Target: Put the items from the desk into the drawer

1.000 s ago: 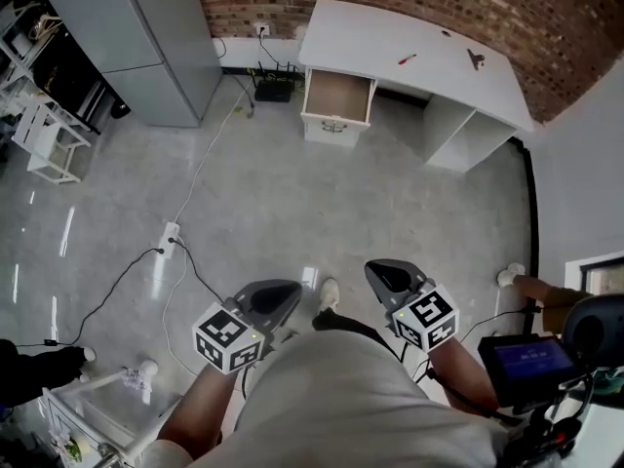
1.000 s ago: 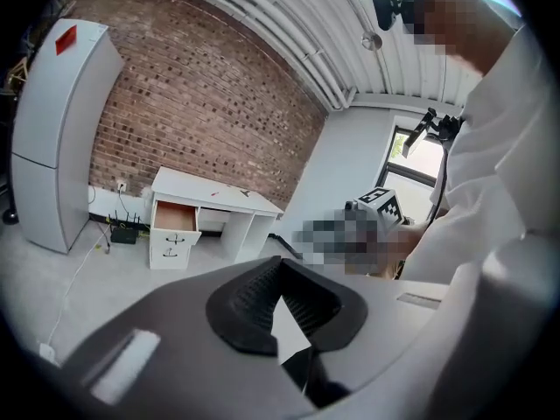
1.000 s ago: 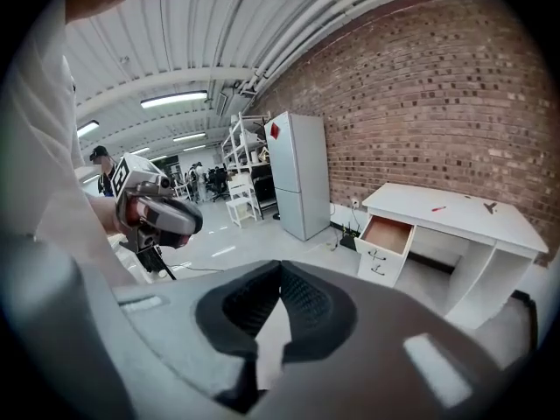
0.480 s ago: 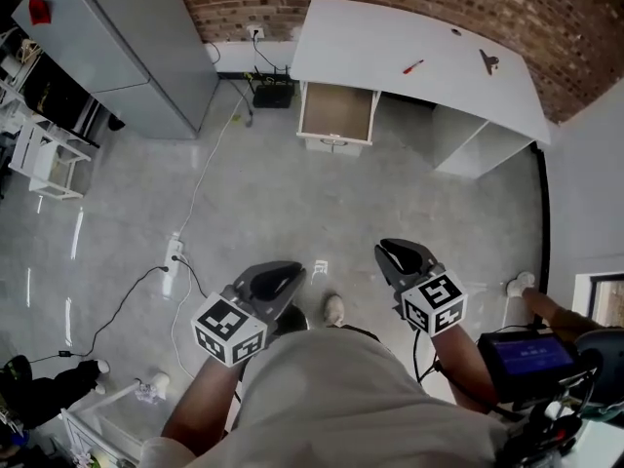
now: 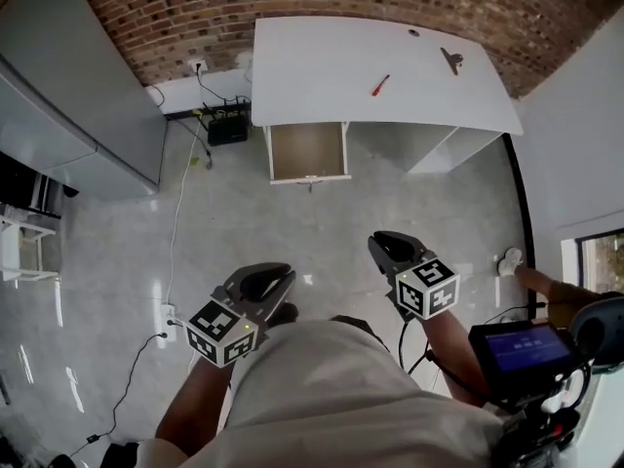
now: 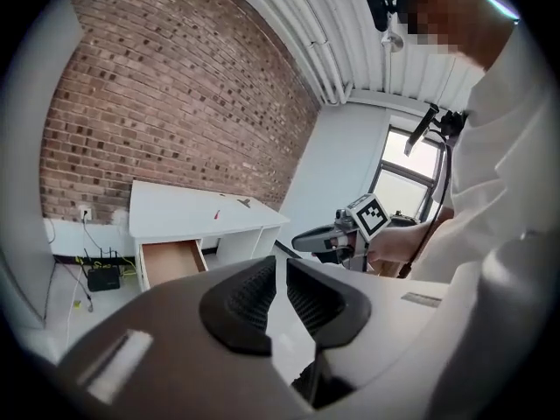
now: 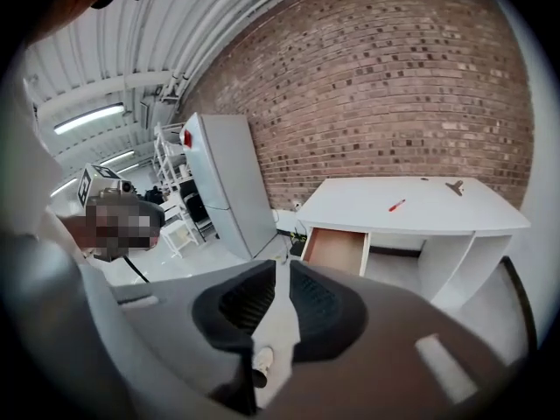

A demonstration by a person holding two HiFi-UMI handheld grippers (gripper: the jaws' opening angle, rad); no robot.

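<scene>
1. The left gripper [image 5: 261, 283] is held low in front of the person, over the floor and well apart from the white surface [image 5: 322, 66]. In its own view its jaws [image 6: 280, 274] stand only a narrow slit apart, with nothing between them but floor beyond.
2. The right gripper [image 5: 390, 250] is held level with it on the other side. Its jaws [image 7: 283, 278] are likewise barely parted and hold nothing; a shoe shows below the gap.
3. Neither gripper touches anything.
4. A slim red item [image 5: 379, 85] lies near the middle of the surface, and a dark grey item [image 5: 450, 60] lies further right, near the brick wall.
5. The drawer [image 5: 307, 151] is pulled out from the surface's left side, and its wooden inside looks bare.
</scene>
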